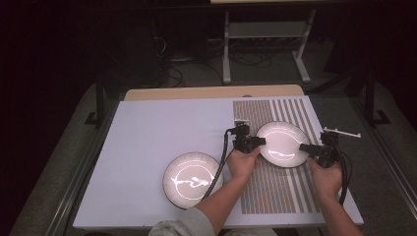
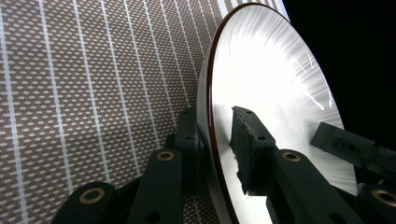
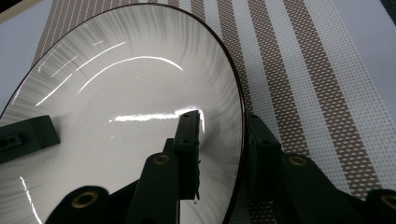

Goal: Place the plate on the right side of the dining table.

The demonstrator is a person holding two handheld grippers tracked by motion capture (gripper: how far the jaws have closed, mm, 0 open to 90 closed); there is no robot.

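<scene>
Left gripper (image 1: 256, 141) straddles left rim of round white glossy plate with dark edge (image 1: 281, 142), jaws slightly off it; right gripper (image 1: 309, 148) straddles right rim likewise; plate over brown-striped woven placemat (image 1: 275, 189)

A second plate (image 1: 192, 180) lies on the table (image 1: 147, 128), probably empty.

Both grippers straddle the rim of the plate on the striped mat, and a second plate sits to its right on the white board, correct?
Not quite: the high view shows the second plate to the left of the held plate, not the right. The left gripper and right gripper do straddle the rim over the striped mat.
</scene>
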